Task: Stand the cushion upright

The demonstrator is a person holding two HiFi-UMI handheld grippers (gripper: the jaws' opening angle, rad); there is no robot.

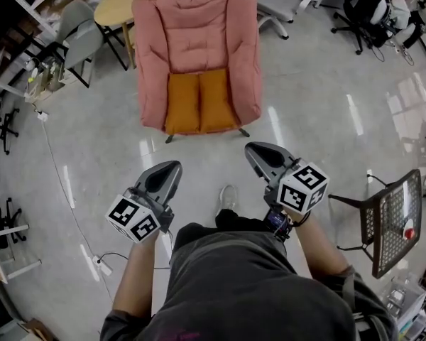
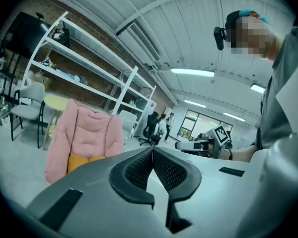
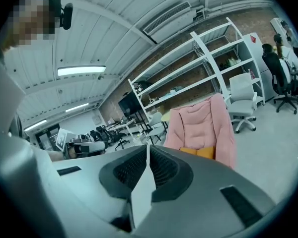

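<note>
The left gripper (image 1: 173, 166) is clenched on nothing, its jaws pressed together. The right gripper (image 1: 253, 149), just beside it, is clamped shut and empty too. Both point at a pink padded armchair (image 1: 199, 30) straight ahead, well apart from their tips. The orange cushion (image 1: 198, 102) lies flat on that armchair's seat, between the padded arms, its front edge at the seat's front. Beyond the armchair, ahead and to the left, stand a round wooden table (image 1: 131, 2) and a grey chair (image 1: 82, 30).

Only the head view shows the black mesh chair (image 1: 392, 219) off to the right gripper's right, with a small red object (image 1: 410, 233) on its seat. Only the gripper views show the white shelving racks (image 2: 89, 78) behind the armchair, and each shows the other gripper.
</note>
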